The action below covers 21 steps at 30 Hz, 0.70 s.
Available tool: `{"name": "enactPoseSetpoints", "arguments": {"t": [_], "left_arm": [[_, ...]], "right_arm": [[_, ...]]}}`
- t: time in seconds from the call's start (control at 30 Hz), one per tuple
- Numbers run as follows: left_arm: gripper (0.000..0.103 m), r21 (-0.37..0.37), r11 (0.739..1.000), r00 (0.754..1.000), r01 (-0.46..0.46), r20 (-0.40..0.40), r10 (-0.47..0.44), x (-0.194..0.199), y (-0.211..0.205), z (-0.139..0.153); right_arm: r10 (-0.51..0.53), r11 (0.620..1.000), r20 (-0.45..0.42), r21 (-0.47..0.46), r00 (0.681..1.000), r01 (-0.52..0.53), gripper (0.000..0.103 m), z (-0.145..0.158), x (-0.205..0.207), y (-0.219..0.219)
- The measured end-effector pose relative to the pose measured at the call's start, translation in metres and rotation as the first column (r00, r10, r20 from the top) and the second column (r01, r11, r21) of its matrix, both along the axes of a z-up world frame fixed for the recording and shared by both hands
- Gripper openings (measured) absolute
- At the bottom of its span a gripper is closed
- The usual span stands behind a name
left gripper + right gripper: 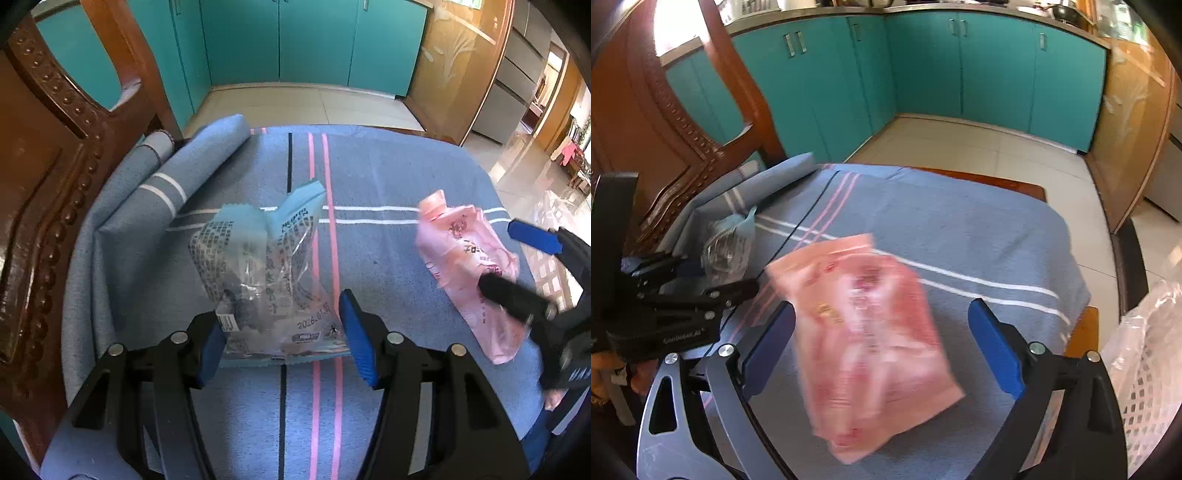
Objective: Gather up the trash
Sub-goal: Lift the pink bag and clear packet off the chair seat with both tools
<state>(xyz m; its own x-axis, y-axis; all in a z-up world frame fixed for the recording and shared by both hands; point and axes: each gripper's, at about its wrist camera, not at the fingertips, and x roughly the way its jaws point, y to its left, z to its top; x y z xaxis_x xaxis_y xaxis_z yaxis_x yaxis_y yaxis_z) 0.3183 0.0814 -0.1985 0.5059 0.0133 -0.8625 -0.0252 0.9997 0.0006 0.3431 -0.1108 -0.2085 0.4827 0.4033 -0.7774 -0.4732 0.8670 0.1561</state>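
The trash here is two empty snack wrappers lying on a blue woven cloth (388, 177) with pink, white and black stripes, spread over a wooden table.

In the left wrist view, the crumpled clear-and-light-blue plastic wrapper (266, 273), printed with dark text and a date, stands up from the cloth at the centre. The left gripper (282, 332), black with blue pads, has its jaws partly apart with the wrapper's lower edge between them. The blue pad at 7 o'clock meets the wrapper's corner by the barcode; the pad at 5 o'clock sits just beside the other corner, and I cannot tell whether it presses on the plastic.

The pink plastic wrapper (469, 269) with red print lies on the cloth at 3 o'clock in that view, well apart from the blue one. In the right wrist view the same pink wrapper (871, 339) is blurred and fills the centre. The right gripper (881, 345) has its jaws spread wide, one blue pad at 8 o'clock and one at 4 o'clock, both clear of the wrapper that lies between them.

A rolled fold of the cloth (207, 162) lies at 10 o'clock, against a carved brown wooden chair back (55, 155). Teal cabinet doors (960, 62) line the far wall at 12 o'clock. A white perforated basket lined with a clear bag (1148, 376) shows at 4 o'clock in the right wrist view.
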Motion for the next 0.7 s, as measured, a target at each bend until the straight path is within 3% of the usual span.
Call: {"name": "enactPoseSetpoints", "arguments": {"t": [0.13,0.2,0.27,0.3,0.43,0.7], "left_arm": [[0.059,0.008,1.0,1.0,0.006,0.008,-0.006,0.0,-0.002,0.002],[0.059,0.015,1.0,1.0,0.011,0.02,-0.011,-0.001,-0.004,0.005],[0.059,0.027,1.0,0.999,0.012,0.035,-0.013,-0.007,-0.006,0.008],[0.059,0.036,0.999,0.999,0.014,0.046,-0.015,-0.009,-0.007,0.01],[0.059,0.057,0.998,0.997,0.012,0.074,-0.016,-0.012,-0.009,0.016],[0.059,0.093,0.995,0.985,0.018,0.169,-0.034,-0.025,-0.025,0.044]], "right_arm": [[0.038,0.994,-0.027,-0.101,0.999,-0.04,0.096,-0.018,-0.002,0.016],[0.042,0.993,-0.04,-0.105,0.998,-0.046,0.095,-0.025,-0.002,0.019],[0.04,0.995,-0.063,-0.093,0.997,-0.046,0.08,-0.028,-0.001,0.019],[0.043,0.994,-0.077,-0.094,0.996,-0.05,0.064,-0.029,-0.001,0.02],[0.04,0.995,-0.075,-0.093,0.996,-0.047,0.048,-0.028,-0.002,0.018],[-0.035,0.999,0.024,-0.026,0.999,0.035,0.047,0.011,-0.013,-0.013]]}}
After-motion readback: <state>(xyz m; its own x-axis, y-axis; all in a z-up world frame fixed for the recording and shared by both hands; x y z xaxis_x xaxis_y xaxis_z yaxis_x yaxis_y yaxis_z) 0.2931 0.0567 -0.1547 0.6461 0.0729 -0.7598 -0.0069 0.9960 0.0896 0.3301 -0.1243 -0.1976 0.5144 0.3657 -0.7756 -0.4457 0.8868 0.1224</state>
